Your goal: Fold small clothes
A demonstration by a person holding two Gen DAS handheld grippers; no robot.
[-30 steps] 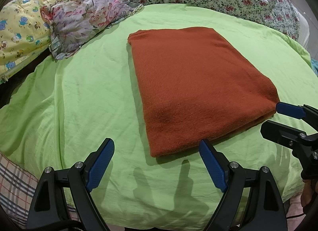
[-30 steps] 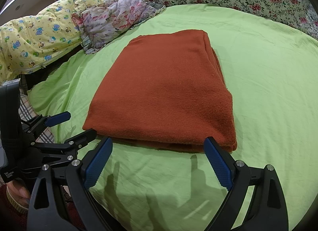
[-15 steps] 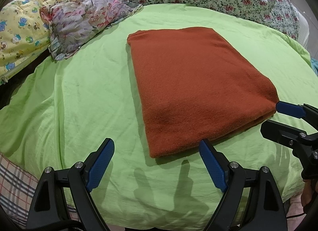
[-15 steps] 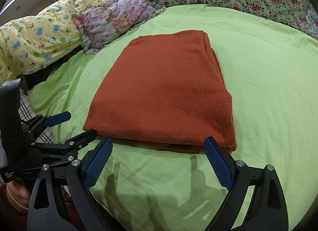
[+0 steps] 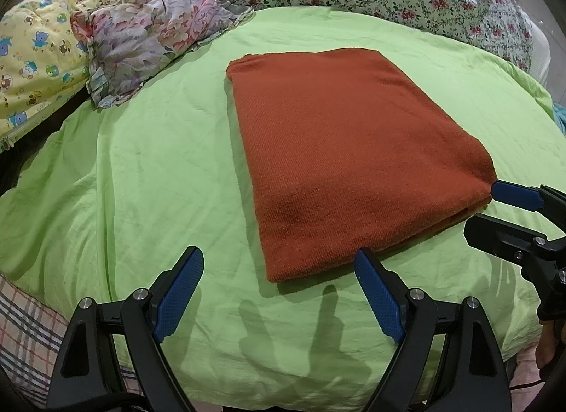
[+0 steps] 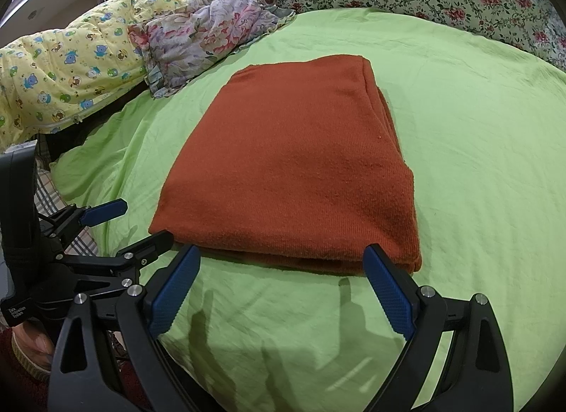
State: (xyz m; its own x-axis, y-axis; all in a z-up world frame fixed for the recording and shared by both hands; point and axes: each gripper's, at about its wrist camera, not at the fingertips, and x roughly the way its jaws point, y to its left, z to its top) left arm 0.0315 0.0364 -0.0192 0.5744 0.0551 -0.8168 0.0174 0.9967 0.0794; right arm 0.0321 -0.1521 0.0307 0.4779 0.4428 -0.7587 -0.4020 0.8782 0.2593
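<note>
Rust-orange folded garment [image 5: 346, 157] is lying flat on the green sheet [image 5: 148, 171]. Left gripper [image 5: 279, 270] and right gripper [image 6: 283, 267] are hovering nearby, fingers spread apart, gripping nothing.

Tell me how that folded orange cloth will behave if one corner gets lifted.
The orange cloth looks like soft knit, so it would probably droop. Its stacked layers at the near edge would likely slide apart. On the wrinkled green sheet, pushing may bunch it.

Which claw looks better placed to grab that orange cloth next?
Probably the right claw: open, with the cloth's near edge between its tips. The left claw faces only a corner.
</note>
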